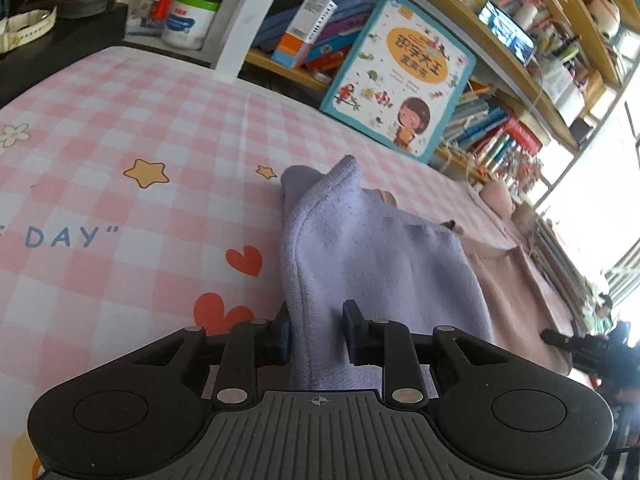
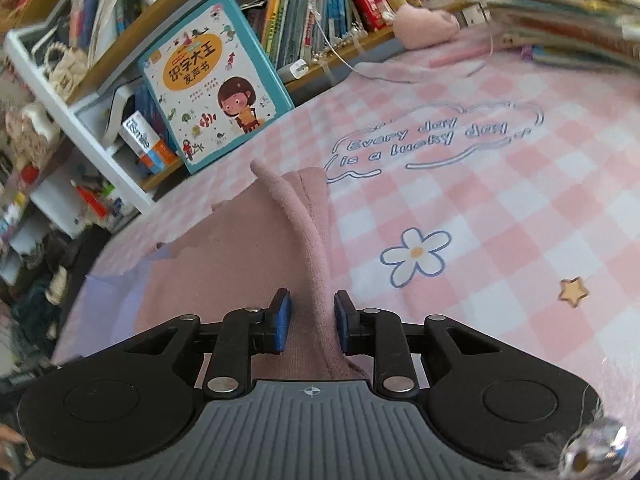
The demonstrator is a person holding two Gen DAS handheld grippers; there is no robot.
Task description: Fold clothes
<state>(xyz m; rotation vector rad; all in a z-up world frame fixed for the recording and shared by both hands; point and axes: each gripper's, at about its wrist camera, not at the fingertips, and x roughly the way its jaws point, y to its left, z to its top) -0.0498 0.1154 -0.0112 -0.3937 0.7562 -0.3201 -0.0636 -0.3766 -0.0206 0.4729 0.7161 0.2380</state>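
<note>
Between my left gripper's (image 1: 318, 330) parted pads runs the soft lilac-and-pink fleece garment's (image 1: 360, 248) edge, likewise my right's (image 2: 310, 322), so either hem could slip.

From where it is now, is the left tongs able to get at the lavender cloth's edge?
Probably yes. The left tongs are open with the lavender cloth already lying between the blue pads; its hemmed edge runs up between them. Nothing blocks closing.
</note>
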